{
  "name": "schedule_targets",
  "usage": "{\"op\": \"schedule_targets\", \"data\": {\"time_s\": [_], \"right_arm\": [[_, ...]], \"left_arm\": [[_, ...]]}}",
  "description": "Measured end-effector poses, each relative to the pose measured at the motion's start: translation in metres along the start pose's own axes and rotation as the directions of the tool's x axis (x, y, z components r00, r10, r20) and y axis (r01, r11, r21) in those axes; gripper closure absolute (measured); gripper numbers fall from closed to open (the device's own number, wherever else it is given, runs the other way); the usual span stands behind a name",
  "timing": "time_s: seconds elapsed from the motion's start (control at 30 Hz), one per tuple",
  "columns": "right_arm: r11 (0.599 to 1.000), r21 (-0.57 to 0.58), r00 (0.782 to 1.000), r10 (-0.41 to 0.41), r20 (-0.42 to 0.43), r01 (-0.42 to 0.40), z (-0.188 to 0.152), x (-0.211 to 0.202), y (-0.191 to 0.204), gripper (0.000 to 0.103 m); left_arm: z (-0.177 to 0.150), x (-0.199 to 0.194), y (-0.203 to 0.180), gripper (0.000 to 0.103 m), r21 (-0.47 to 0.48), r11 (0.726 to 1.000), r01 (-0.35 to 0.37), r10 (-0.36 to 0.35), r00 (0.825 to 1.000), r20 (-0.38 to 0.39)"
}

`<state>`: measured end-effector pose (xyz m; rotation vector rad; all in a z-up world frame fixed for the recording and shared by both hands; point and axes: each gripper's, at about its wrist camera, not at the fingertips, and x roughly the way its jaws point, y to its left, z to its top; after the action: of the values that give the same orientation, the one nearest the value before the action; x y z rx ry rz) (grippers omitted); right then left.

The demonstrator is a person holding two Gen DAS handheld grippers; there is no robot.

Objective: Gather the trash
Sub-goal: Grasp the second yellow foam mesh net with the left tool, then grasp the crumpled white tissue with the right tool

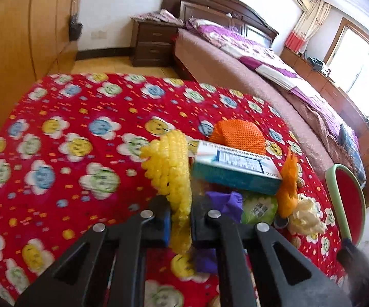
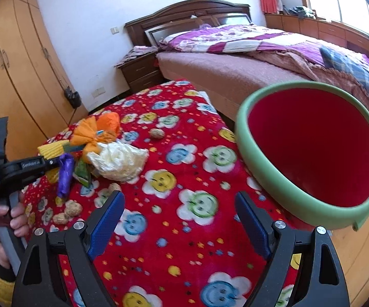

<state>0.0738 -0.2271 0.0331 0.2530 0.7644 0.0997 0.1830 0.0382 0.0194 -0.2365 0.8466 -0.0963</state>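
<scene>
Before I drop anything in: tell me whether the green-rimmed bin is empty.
Empty as far as visible: the bin shows only bare red interior; its deepest part is hidden.

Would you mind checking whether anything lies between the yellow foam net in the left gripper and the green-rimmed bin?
Partly. The yellow foam net is clamped in the left gripper; the crumpled white bag lies toward the bin. Beyond it only bare tablecloth shows.
</scene>
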Motion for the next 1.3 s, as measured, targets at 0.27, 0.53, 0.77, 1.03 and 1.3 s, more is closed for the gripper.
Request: {"op": "schedule_targets", "data": {"time_s": [0.27, 0.53, 0.77, 1.03, 1.3], "right_arm": [[0.996, -0.052, 0.997, 0.07, -0.012, -0.071, 0.015, 0.024, 0.036, 0.015], [0.995, -0.077, 0.997, 0.052, -0.05, -0.056, 0.025, 0.062, 0.053, 0.015], [0.997, -0.005, 0.993, 0.079, -0.085, -0.079, 0.024, 0.077, 0.04, 0.039], [0.994, 0.025, 0.992, 0.107, -0.071, -0.105, 0.022, 0.066, 0.034, 0.067], [0.994, 0.021, 0.994, 0.105, -0.011, -0.105, 0.015, 0.029, 0.03, 0.074]], "left_arm": [[-0.016, -0.039, 0.022, 0.093, -0.014, 0.994, -0.108, 0.109, 0.989, 0.095], [-0.032, -0.04, 0.032, 0.093, -0.039, 0.995, -0.091, 0.094, 0.992, 0.086], [-0.036, -0.04, 0.024, 0.093, -0.027, 0.997, -0.075, 0.077, 0.993, 0.094], [-0.042, -0.053, 0.019, 0.093, -0.028, 0.998, -0.05, 0.053, 0.993, 0.108], [-0.049, -0.074, 0.007, 0.093, -0.013, 1.0, -0.017, 0.019, 0.991, 0.132]]}}
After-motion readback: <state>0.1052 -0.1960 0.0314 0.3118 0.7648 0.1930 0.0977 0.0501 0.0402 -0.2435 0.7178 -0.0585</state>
